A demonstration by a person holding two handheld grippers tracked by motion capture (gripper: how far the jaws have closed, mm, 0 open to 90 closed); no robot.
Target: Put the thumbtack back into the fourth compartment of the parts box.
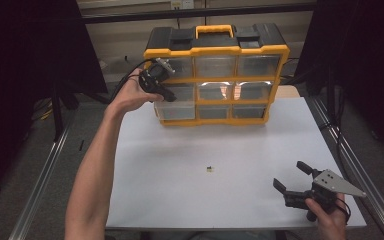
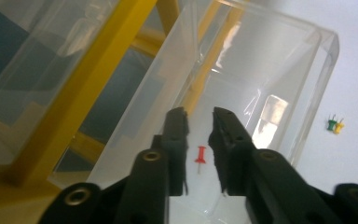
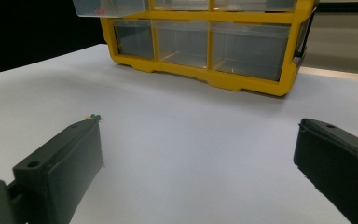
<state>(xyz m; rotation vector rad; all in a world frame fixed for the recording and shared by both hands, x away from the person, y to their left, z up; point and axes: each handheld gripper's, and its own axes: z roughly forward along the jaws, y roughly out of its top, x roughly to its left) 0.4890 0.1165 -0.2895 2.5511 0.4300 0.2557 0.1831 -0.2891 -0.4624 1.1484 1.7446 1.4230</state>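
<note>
- Red pushpin [image 2: 200, 154] is seen lying on the floor of a pulled-out clear drawer [image 2: 279, 70], just under the tips of the left claw [image 2: 200, 122].
- The jaws of the left claw are parted by a narrow gap, and nothing is pinched between them; the pin lies free below.
- The drawer belongs to the left column of a yellow organizer [image 1: 215, 75], which stands at the far side of the white counter [image 1: 180, 165].
- Two more pins, a green pushpin [image 2: 331, 124] and a yellow pushpin [image 2: 339, 126], are left touching each other on the counter, well apart from the organizer.
- The right claw [image 1: 291, 176] is held spread wide and empty, near the counter's front right corner.
- A risk is judged here: the left claw is inside the drawer, so the thin wall could be caught when the claw is withdrawn, and the drawer could be pulled out fully or tipped.
- The two touching pins may be hard to separate; one could be flicked away if the pair is pinched carelessly.
</note>
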